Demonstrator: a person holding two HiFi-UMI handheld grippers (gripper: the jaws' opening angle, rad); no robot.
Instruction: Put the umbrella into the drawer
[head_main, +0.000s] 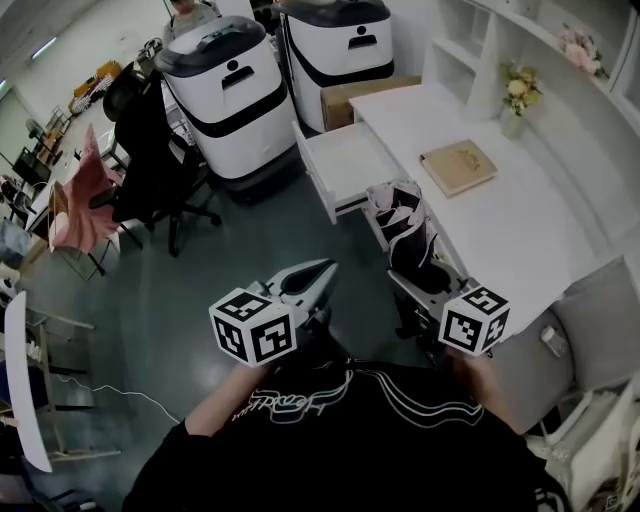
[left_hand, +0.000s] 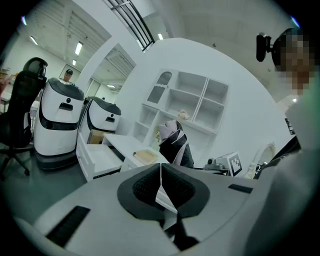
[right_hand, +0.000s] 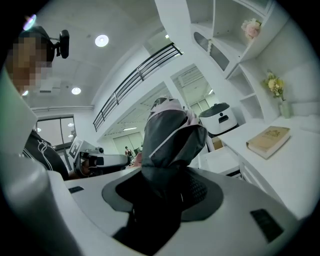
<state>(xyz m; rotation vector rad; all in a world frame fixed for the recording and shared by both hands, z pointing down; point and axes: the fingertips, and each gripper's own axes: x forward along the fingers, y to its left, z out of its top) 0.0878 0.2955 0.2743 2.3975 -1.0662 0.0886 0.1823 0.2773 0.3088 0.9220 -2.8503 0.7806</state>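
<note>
Clamping right gripper (right_hand: 165, 192) on lower end of folded umbrella (right_hand: 172, 132); canopy seeming soft, light, slippery; left gripper (left_hand: 161, 186) sitting clenched, empty

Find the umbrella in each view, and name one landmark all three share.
Head view: umbrella just right of centre, standing upright.
Left gripper view: umbrella at centre, just above the closed jaws and beyond them.
Right gripper view: umbrella at centre, gripped between the jaws.
Shared landmark: the tan book, upper right in the head view, centre in the left gripper view, right in the right gripper view.
</note>
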